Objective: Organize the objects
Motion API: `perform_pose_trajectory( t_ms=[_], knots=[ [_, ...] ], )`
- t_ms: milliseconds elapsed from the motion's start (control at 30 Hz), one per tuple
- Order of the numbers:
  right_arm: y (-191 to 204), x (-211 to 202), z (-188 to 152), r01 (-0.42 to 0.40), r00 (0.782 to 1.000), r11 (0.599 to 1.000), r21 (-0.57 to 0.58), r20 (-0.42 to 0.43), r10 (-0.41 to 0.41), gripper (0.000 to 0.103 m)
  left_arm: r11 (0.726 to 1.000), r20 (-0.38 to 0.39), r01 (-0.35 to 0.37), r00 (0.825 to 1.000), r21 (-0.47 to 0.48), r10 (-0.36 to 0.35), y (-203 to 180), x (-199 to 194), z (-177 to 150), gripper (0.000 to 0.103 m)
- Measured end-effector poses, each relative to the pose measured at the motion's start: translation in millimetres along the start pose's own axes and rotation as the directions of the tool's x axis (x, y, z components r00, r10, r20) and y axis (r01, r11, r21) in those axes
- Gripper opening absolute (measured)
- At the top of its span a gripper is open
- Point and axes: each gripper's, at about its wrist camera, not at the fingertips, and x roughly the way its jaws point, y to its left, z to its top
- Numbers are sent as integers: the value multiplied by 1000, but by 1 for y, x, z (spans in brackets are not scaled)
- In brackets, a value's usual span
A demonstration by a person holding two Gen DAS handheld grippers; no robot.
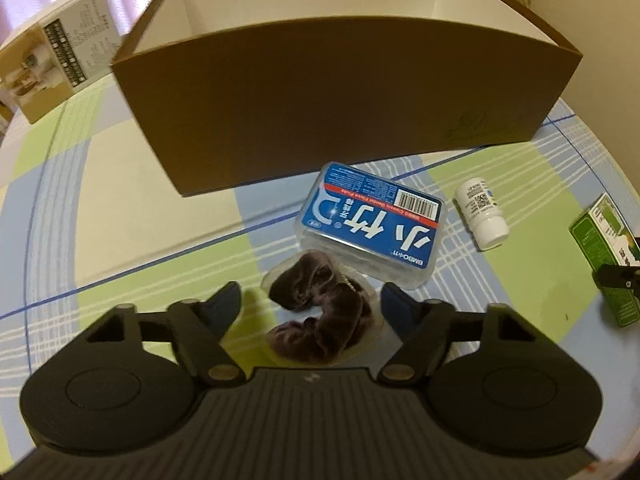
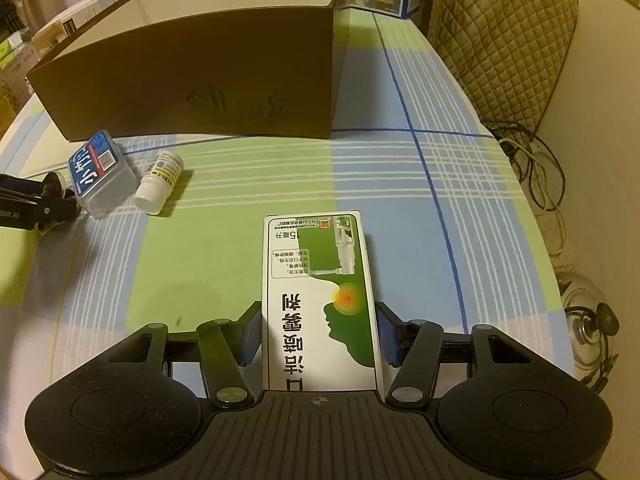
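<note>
From the left wrist, the left claw (image 1: 312, 300) is tilted down over a dark velvet hair tie (image 1: 324, 308) in a clear wrapper, lying on the checked desk (image 1: 120, 208). Its two fingers stand apart, one on each side of the hair tie and not yet pressing it, which reads as a pickup being lined up. Just beyond, touching the wrapper's far edge, lies one blue floss box (image 1: 370, 226) on its side. To its right and apart from it lies one white bottle (image 1: 482, 213), cap toward the camera. One big brown cardboard box (image 1: 340, 108) stands open behind them, its visible interior bare; it is probably where the loose things belong. A green carton shows at the right edge.

From the right wrist, the right claw (image 2: 320, 332) is clamped on that one green and white carton (image 2: 320, 300), pads against its long sides, the far end sticking out forward over the desk. Gripped across its narrow width, it should carry steadily. The cardboard box sits well ahead. At far left are the floss box, the bottle just beside it, and part of the left claw.

Count: one hair tie, one floss box, one bottle, one carton, none in the box yet as far as shows.
</note>
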Motion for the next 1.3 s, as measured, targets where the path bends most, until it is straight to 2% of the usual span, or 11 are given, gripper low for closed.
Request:
perform_pose_trajectory(
  t_ms=[33,100,200,400,833,1067,1300],
  knots=[
    [0,1,0,-1,1000,1000,2,-1,1,54,1000,-2,4,1000,-1,-4,0,2,0,69],
    [0,2,1,-2,1000,1000,6,-2,2,54,1000,-4,18,1000,-1,-18,-1,4,-1,57],
    [0,2,1,-1,1000,1000,6,-2,1,54,999,-8,37,999,-4,-37,-2,4,-5,44],
    [0,2,1,-1,1000,1000,5,-3,1,54,998,-7,53,999,-22,-53,-1,-4,-17,32],
    [23,0,-7,-55,998,997,-58,-2,55,53,997,-49,57,997,-50,-60,-12,-30,-50,27],
    [47,-4,-18,-103,995,988,-116,-12,102,53,997,-51,73,996,-11,-74,-30,-44,-67,27],
    [61,-11,-27,-147,989,977,-151,-18,146,53,996,-57,81,995,-28,-83,-37,-52,-74,25]
  ],
)
